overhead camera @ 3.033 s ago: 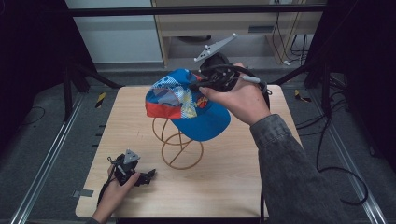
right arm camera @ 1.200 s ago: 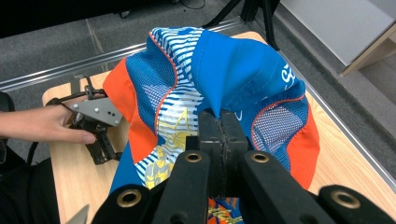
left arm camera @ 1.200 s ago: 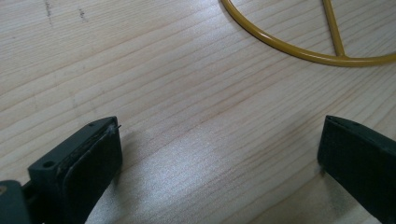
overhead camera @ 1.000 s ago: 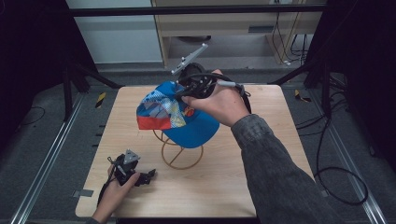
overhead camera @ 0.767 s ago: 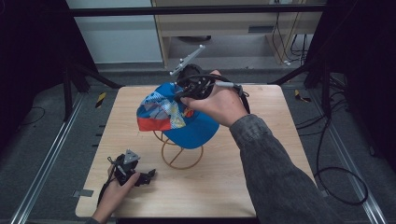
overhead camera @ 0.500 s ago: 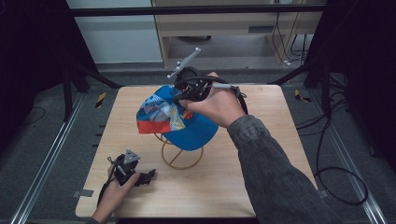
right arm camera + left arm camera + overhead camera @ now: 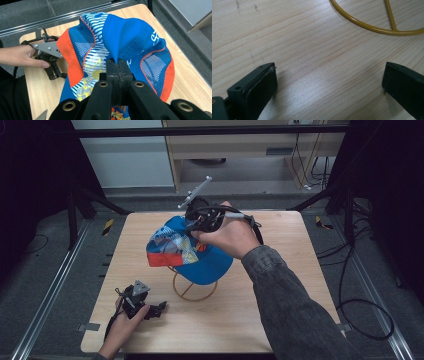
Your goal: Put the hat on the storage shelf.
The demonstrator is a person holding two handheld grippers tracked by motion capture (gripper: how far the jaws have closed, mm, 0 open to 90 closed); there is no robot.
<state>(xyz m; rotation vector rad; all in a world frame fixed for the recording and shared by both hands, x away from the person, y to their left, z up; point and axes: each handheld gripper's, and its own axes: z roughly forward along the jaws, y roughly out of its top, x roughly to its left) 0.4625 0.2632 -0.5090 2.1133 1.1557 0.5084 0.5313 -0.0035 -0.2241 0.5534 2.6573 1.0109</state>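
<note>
A blue cap (image 7: 192,252) with orange trim and striped panels hangs over a yellow wire stand (image 7: 194,290) at the table's middle. My right gripper (image 7: 196,222) is shut on the cap's crown fabric (image 7: 125,37), pinching a fold between its jaws, and holds the cap from the far side. My left gripper (image 7: 161,309) rests on the table near the front left, open, with bare wood between its fingers (image 7: 260,86). The stand's ring base (image 7: 372,26) lies just ahead of it. The left gripper (image 7: 58,72) also shows behind the cap in the right gripper view.
The wooden table (image 7: 290,270) has bare room on its right half and along the front. Metal rails (image 7: 45,305) run along the floor on both sides, and cables (image 7: 360,320) lie on the floor to the right.
My right gripper has carried the cap leftward and lower over the stand, then nearly stopped. The left gripper has stayed where it was.
</note>
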